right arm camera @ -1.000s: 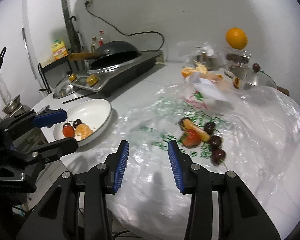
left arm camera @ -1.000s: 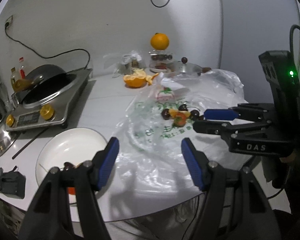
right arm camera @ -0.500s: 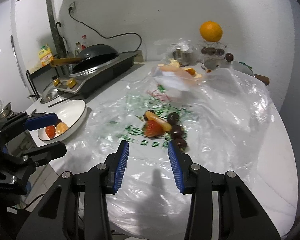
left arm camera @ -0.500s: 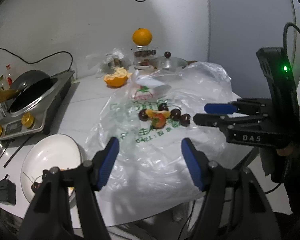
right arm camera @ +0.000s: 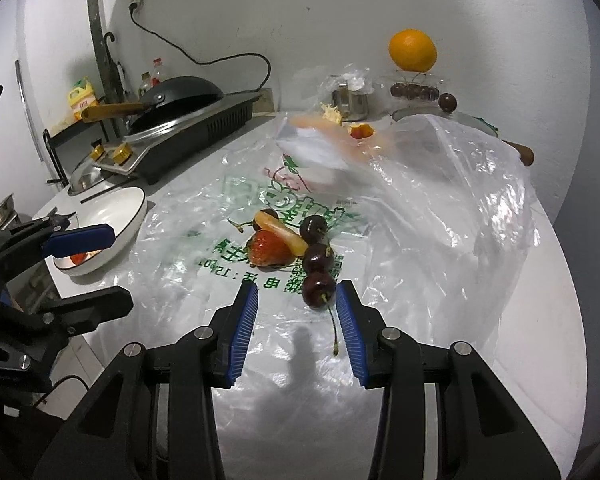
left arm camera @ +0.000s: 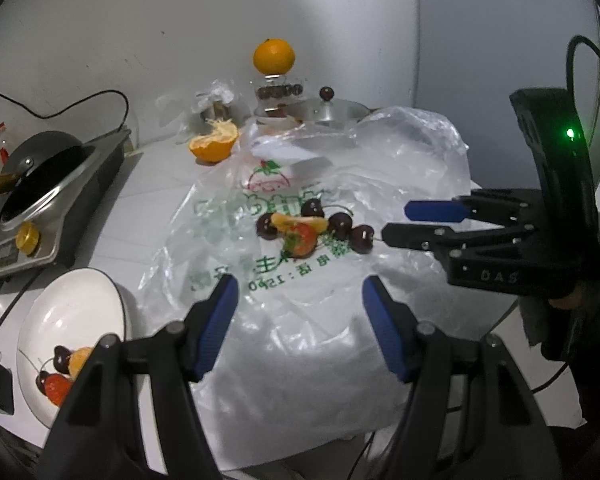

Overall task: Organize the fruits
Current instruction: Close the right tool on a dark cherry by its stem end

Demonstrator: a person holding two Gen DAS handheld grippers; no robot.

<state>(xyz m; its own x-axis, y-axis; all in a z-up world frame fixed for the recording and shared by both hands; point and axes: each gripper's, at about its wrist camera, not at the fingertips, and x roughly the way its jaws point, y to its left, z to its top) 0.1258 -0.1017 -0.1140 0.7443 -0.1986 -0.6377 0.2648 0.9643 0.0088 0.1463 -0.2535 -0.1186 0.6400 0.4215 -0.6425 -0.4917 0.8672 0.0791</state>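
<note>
A small pile of fruit lies on a clear plastic bag (left arm camera: 300,340): a strawberry (right arm camera: 268,252), an orange segment (right arm camera: 284,234) and several dark cherries. The nearest cherry (right arm camera: 319,290) sits just ahead of my right gripper (right arm camera: 297,286), close to its right fingertip; the pads stand apart from it and the gripper is open. My left gripper (left arm camera: 300,284) is open and empty over the bag, short of the pile. The white plate (left arm camera: 72,308) at the left holds a strawberry, an orange piece and cherries. The right gripper (left arm camera: 396,222) also shows from the side beside the pile.
An induction cooker with a black wok (right arm camera: 176,92) stands at the back left. A whole orange (left arm camera: 274,56) rests on a glass container of cherries, with a peeled orange half (left arm camera: 214,144) and a pot lid (left arm camera: 332,110) nearby. The table edge runs close below both grippers.
Both grippers have come forward and slightly down toward the fruit pile, which now looks larger. The right gripper's tips have reached the nearest cherry. Neither opening has changed.
</note>
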